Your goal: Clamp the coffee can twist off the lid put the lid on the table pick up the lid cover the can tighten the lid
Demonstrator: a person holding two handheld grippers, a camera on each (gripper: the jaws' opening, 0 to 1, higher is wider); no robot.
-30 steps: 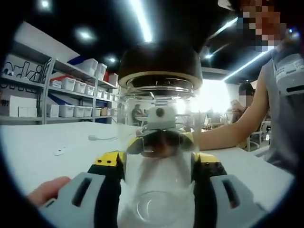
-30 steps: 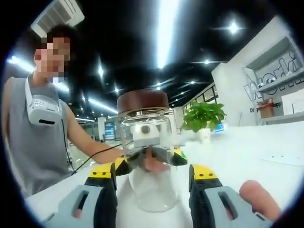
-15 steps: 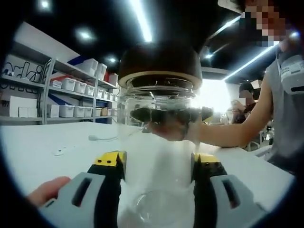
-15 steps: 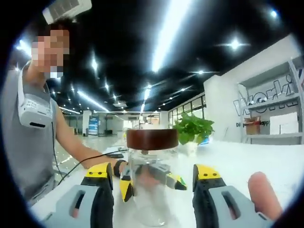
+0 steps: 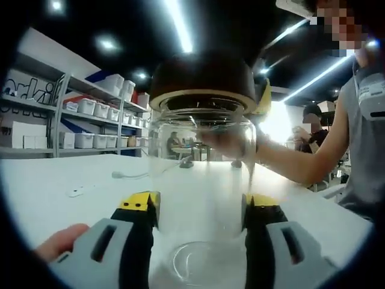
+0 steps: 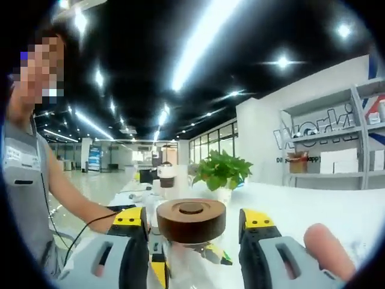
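standing on a white table [image 5: 66,174], glass can [image 5: 201,174], shelving [image 5: 90,114] seemingly behind

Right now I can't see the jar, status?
Left gripper shut on glass jar. Right gripper open around brown lid. Lid on.

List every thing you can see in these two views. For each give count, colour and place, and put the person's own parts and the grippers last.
jar: one, clear glass, on the table between the left gripper's jaws.
lid: one, dark brown, on the jar.
table: one, white.
plant: one, green, on the table behind.
shelves: grey, with white bins, by the wall.
finger: one, lower right.
left gripper: grey, yellow-tipped.
right gripper: same colours, jaws either side of the lid.
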